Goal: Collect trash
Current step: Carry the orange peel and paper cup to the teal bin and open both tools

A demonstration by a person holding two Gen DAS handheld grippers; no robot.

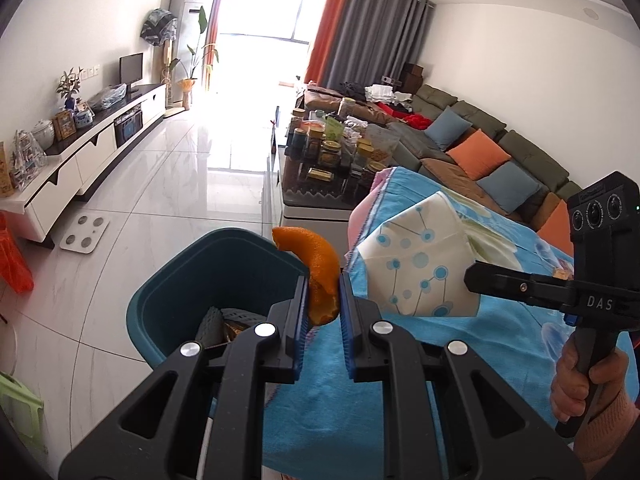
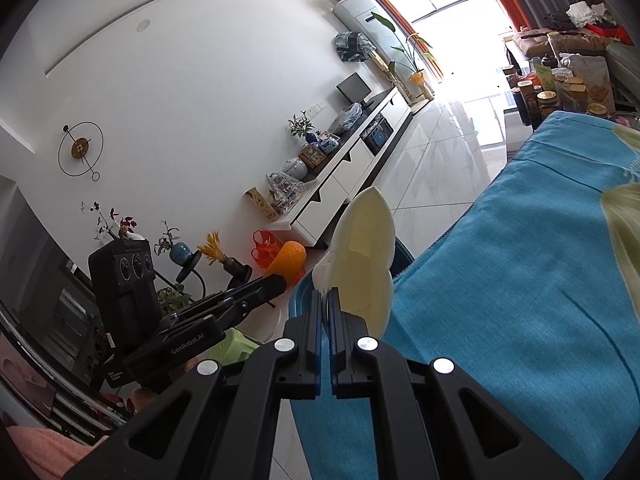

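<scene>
Over the bin (image 1: 208, 280), beside the blue-cloth table edge (image 1: 500, 340): left gripper (image 1: 324, 300) pinching orange peel (image 1: 318, 268); right gripper (image 2: 325, 312) pressed together on a tissue pack (image 1: 420, 264); carry both past the rim, then release peel first.

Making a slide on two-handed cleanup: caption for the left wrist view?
Left gripper carries orange peel over teal bin; right gripper holds a tissue pack.

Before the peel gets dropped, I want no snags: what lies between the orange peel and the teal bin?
Nothing. In the left wrist view, the orange peel, clamped in the left gripper, hangs beside the teal bin rim with only air between.
</scene>
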